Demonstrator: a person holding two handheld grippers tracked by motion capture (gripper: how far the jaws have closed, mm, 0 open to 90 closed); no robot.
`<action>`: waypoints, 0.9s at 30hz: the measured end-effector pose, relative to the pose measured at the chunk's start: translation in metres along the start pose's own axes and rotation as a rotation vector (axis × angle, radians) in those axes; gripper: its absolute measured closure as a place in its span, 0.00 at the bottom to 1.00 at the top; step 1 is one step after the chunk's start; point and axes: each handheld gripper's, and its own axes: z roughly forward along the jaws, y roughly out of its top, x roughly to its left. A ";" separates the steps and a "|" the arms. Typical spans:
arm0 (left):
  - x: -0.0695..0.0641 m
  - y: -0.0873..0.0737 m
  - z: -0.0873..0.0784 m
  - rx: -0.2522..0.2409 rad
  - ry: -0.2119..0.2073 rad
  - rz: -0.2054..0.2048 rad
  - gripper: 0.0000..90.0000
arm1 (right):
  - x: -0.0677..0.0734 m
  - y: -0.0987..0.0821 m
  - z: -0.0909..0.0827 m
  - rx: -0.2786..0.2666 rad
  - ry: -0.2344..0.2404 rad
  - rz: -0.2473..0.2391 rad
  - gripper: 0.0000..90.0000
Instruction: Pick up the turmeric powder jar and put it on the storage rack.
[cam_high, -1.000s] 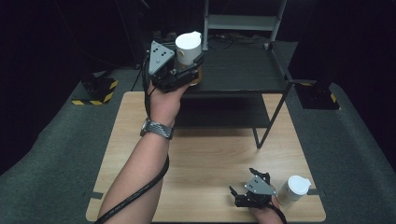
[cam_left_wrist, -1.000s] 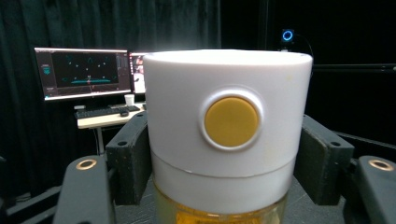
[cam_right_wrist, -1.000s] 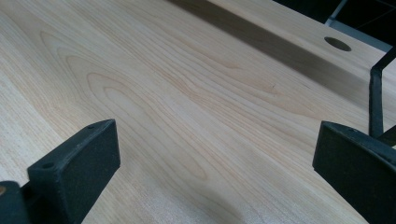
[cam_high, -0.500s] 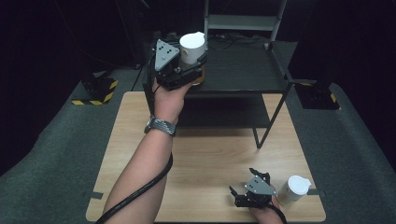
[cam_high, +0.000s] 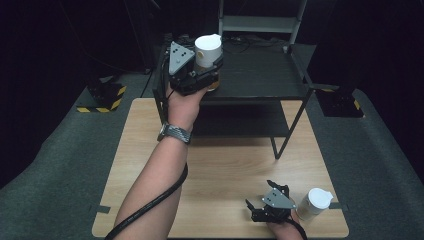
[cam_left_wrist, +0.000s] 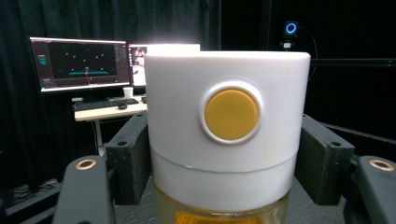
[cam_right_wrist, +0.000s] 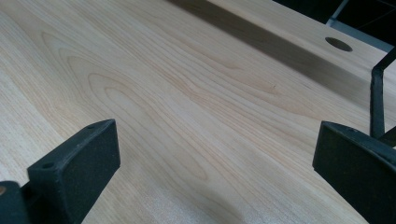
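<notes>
My left gripper (cam_high: 204, 70) is shut on a jar with a white lid (cam_high: 208, 49) and holds it over the left part of the black shelf's top (cam_high: 260, 75). In the left gripper view both black pads (cam_left_wrist: 130, 156) press the sides of that white lid (cam_left_wrist: 227, 135), which has a round yellow button; a clear body with yellow content shows below it. At the table's near edge my right gripper (cam_high: 260, 200) rests low on the wooden table (cam_high: 230, 165), jaws wide apart with bare wood (cam_right_wrist: 196, 107) between them. A second white-lidded jar (cam_high: 316, 202) stands just right of it.
The black two-level shelf stands at the table's far side, with a slanted leg (cam_high: 292, 122) that reaches down to the tabletop. Monitors and a keyboard on a desk (cam_left_wrist: 100, 109) lie far behind. Dark carpet (cam_high: 60, 150) surrounds the table.
The left hand has carried the jar a little to the right and farther over the shelf top. My right gripper has stayed where it was.
</notes>
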 end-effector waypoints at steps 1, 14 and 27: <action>0.000 0.000 0.000 0.001 0.001 0.003 0.34 | 0.000 0.000 0.000 0.000 0.000 0.000 0.00; -0.001 0.006 0.000 0.015 0.006 0.006 0.31 | 0.000 0.000 0.000 0.001 0.000 -0.002 0.00; -0.013 0.011 -0.008 0.033 0.064 0.001 0.00 | 0.000 0.000 0.000 0.001 0.000 -0.007 0.00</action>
